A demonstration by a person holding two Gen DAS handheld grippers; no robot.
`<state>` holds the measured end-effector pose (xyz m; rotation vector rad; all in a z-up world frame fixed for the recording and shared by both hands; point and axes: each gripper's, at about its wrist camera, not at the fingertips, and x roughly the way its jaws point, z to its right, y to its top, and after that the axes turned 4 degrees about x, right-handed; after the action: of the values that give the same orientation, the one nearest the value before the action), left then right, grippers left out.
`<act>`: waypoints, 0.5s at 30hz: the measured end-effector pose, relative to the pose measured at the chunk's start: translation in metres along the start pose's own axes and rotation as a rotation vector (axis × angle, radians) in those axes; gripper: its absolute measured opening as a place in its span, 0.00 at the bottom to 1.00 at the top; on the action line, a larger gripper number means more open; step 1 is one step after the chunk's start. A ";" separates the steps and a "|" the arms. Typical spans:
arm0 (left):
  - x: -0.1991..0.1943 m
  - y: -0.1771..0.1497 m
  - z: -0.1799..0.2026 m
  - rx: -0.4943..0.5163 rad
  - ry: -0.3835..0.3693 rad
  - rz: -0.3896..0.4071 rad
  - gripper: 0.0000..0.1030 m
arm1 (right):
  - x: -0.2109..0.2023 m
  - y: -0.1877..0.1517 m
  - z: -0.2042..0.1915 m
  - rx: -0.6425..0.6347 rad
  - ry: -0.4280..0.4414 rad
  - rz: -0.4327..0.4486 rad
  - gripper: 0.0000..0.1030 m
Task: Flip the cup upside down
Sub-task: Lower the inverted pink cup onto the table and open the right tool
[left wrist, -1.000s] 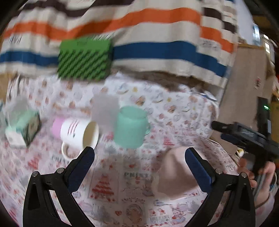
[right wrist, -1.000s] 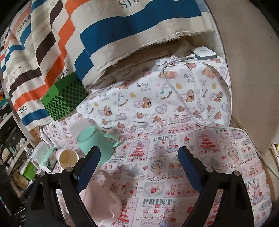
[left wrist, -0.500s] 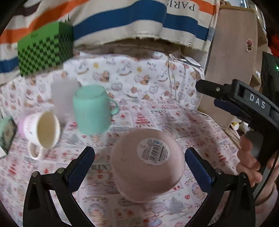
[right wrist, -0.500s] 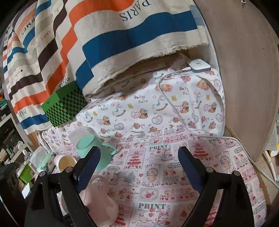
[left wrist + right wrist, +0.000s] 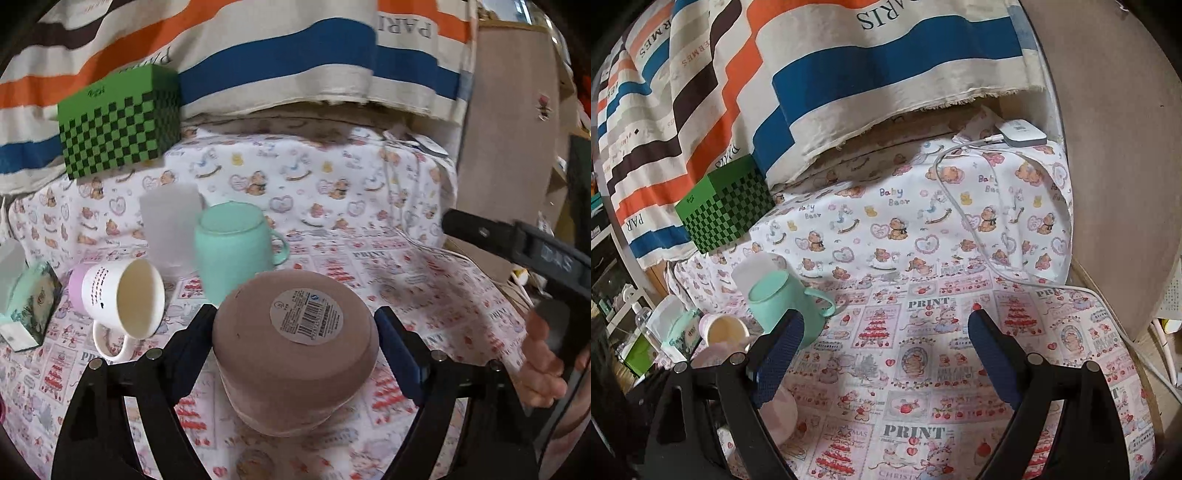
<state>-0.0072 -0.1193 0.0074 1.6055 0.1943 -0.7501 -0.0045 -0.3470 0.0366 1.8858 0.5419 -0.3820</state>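
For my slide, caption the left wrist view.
Left gripper straddles an upside-down pink cup, barcode sticker facing up.

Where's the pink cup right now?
In the left wrist view the pink cup sits base-up on the printed cloth between the left gripper fingers, just in front of the mint mug.

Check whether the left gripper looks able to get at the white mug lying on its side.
Probably not directly. The left gripper straddles the upside-down pink cup, which fills the gap between its fingers; whether they clamp it is unclear. The white mug lies just left, with nothing between, so it would need to clear the cup first.
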 end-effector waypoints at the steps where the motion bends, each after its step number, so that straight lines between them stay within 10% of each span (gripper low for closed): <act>1: 0.002 0.000 -0.004 0.002 -0.011 0.018 0.82 | 0.001 -0.001 -0.001 -0.004 0.002 -0.001 0.89; 7: -0.022 -0.010 -0.034 0.005 0.018 0.172 1.00 | -0.007 -0.004 -0.009 -0.025 0.037 0.027 0.89; 15: -0.091 -0.047 -0.082 -0.060 0.141 0.283 1.00 | -0.041 -0.052 -0.039 -0.123 0.021 0.061 0.89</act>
<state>-0.0731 -0.0063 0.0198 1.5884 0.0873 -0.4099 -0.0664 -0.3023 0.0302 1.7852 0.5087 -0.2829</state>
